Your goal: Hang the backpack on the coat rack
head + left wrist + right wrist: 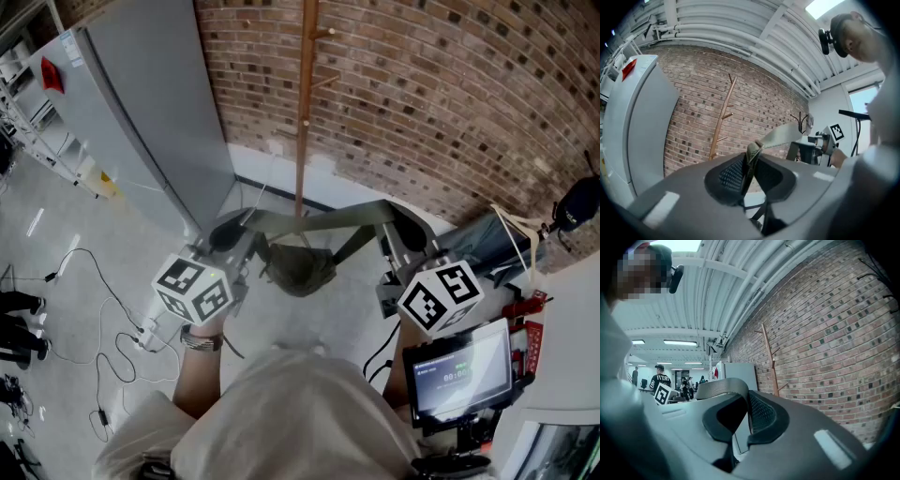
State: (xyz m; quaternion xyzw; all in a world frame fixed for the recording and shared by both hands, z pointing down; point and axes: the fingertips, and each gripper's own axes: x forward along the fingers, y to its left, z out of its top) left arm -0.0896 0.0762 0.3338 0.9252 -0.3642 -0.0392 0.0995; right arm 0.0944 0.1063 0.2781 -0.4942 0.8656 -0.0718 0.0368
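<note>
head view: the backpack (298,267) hangs just in front of the rack (305,103), low against its pole, slung from a strap (323,220) drawn taut between the two tools; the left hand-held gripper (228,236) has one end, left of the rack, and the right hand-held gripper (401,234) the other, right of the rack; held spread like this, i judge, so the strap makes a wide span that can be lifted over a peg; the pegs sit well above the bag, so the hanging is not yet done; the bag is olive, soft and sagging, its strap flat webbing of the same colour.

left gripper view: the jaws are pinched down on the strap, which stands edge-on between the pads, then bends away right toward the other tool; the rack rises ahead and left, against the wall (754,93).

right gripper view: the jaws are closed almost fully, nipping the strap where it arches in over the left jaw; the rack stands just beyond the jaws, on the brick.
</note>
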